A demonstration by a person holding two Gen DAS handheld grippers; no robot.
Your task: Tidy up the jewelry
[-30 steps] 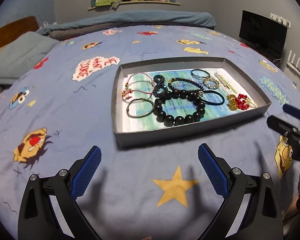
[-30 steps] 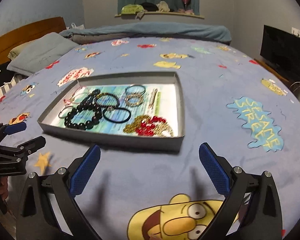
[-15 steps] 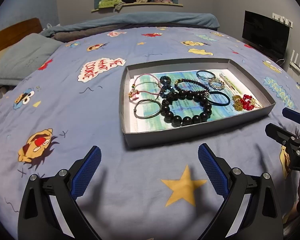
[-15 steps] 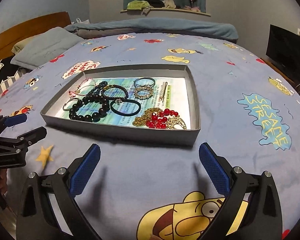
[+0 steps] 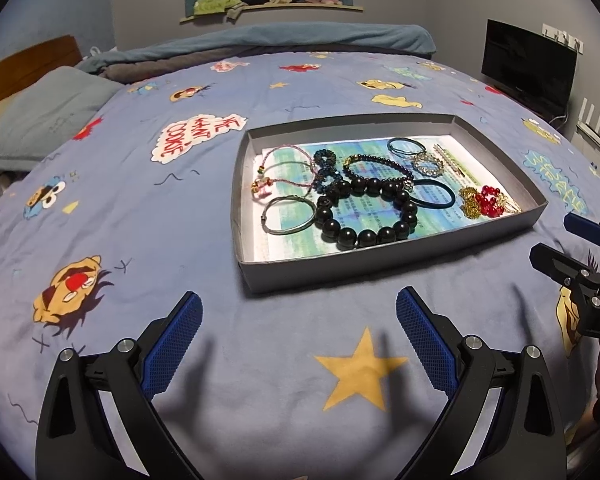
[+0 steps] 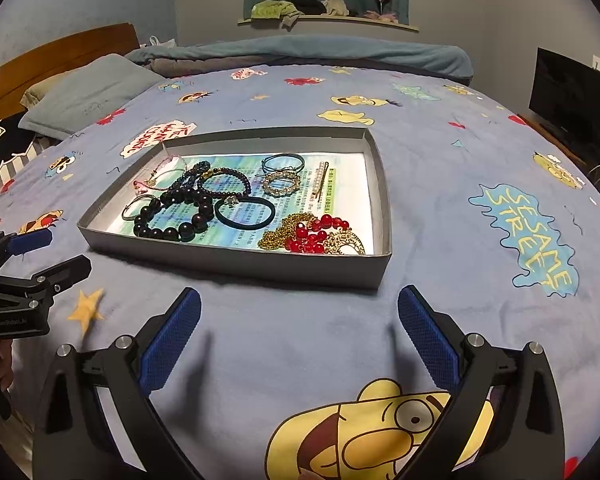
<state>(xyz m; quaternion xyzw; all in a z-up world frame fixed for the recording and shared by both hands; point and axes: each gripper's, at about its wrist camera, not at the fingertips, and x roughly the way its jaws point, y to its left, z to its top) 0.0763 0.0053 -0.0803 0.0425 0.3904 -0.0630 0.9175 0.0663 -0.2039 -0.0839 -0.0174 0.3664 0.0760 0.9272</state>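
A shallow grey tray lies on the bed and holds several pieces of jewelry. A large black bead bracelet sits in the middle beside a black hair tie, a silver bangle, a pink cord bracelet and a red bead and gold chain piece. My left gripper is open and empty in front of the tray's near left side. My right gripper is open and empty in front of its near right side.
The bed has a blue cartoon-print sheet. A grey pillow and wooden headboard are at the left. A rolled blanket lies at the far edge. A black TV stands at the right.
Both grippers have risen and drawn back a little, so the tray sits lower and more central in each view. Both stay open. The jewelry has not moved.
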